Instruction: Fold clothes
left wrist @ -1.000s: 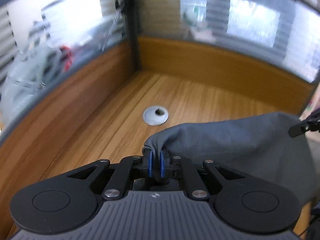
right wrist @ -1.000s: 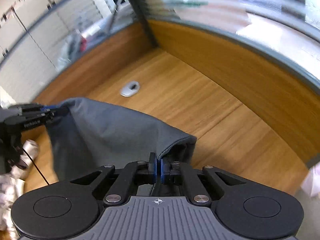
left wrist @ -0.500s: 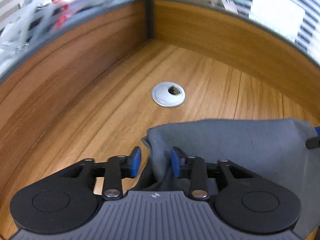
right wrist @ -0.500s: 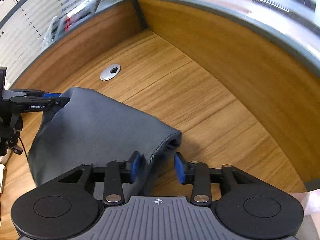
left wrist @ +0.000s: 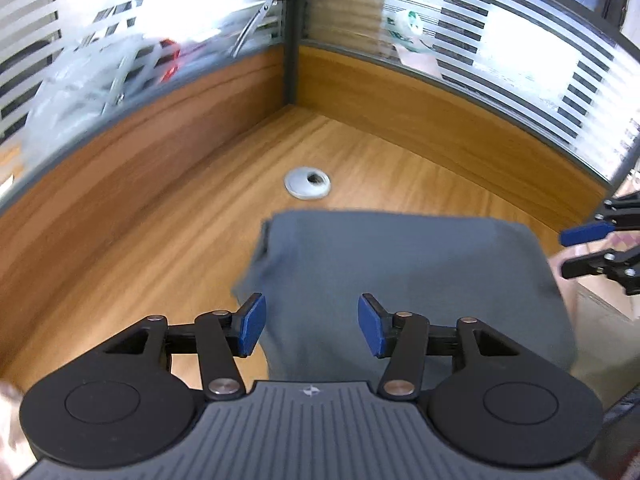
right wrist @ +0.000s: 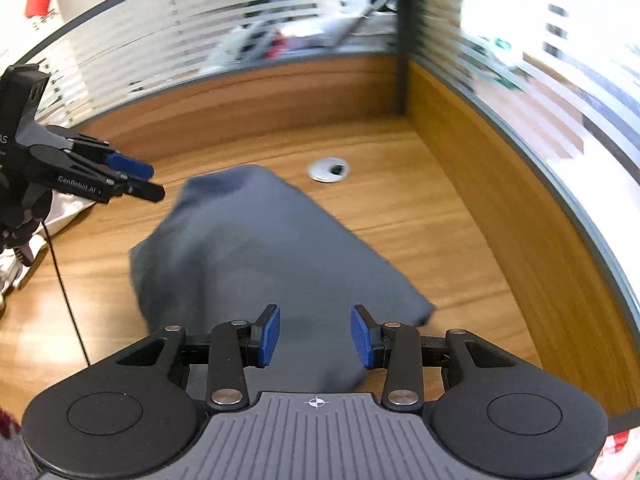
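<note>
The gray cloth (left wrist: 400,280) is left flat on the desk (left wrist: 160,240). The left gripper (left wrist: 312,326) is opening, the right gripper (right wrist: 315,336) is spread; nothing is pinched. Edges should be lined up before another fold.

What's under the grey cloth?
The grey cloth lies on the wooden desk; bare wood shows all around it. Anything beneath it is covered.

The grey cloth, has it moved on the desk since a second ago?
Yes. The grey cloth hung pinched in both grippers, its corner lifted below the round desk grommet. It has dropped flat onto the desk, free of the left gripper.
</note>
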### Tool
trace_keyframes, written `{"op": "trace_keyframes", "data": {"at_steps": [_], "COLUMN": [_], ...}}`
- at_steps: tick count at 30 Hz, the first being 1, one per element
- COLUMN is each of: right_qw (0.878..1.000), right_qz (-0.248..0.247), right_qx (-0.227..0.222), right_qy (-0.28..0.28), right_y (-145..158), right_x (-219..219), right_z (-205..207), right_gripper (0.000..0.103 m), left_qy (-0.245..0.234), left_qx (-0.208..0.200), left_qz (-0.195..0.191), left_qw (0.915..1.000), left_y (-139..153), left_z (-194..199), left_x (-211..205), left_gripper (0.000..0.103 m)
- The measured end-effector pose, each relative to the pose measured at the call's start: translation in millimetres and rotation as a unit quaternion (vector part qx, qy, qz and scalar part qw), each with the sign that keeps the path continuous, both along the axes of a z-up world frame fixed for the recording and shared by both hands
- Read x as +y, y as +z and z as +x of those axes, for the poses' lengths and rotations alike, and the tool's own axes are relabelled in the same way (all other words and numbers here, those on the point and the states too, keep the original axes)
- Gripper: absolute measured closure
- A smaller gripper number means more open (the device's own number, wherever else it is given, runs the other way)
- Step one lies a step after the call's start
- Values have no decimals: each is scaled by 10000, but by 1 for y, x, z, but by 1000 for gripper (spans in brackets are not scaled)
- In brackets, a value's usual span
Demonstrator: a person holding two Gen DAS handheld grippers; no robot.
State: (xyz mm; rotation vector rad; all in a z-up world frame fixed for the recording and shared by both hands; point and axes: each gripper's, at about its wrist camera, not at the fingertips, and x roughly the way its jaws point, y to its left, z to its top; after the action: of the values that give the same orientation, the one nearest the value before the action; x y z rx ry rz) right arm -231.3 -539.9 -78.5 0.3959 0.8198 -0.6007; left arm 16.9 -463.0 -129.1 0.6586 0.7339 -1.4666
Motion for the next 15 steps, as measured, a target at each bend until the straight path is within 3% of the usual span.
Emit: {"op": "trace_keyframes", "data": {"at_steps": [5,7,12,15], "right_qw": [9997,9993,9978,9959], "right_qz": [-84,-59,-58,-140], "right_qx": [39,142,347,560], "right_qy": [230,329,569,700], "right_y": [-8,-19,-40,-53], "right_x": [28,37,57,62], "right_z": [12,16,21,25], "right_gripper": [63,72,76,78], "left_qy": [-143,-190,-383,-382], "left_qx": [127,224,249,153], "left_qz": [-6,10,162,306], "left_qw": [9998,9996,9988,9987], "left_y": [-10,-18,-46,-64], "left_z": [-13,-18,-29,-29], "left_x": [34,42,46,39], "left_gripper": [46,47,64,66]}}
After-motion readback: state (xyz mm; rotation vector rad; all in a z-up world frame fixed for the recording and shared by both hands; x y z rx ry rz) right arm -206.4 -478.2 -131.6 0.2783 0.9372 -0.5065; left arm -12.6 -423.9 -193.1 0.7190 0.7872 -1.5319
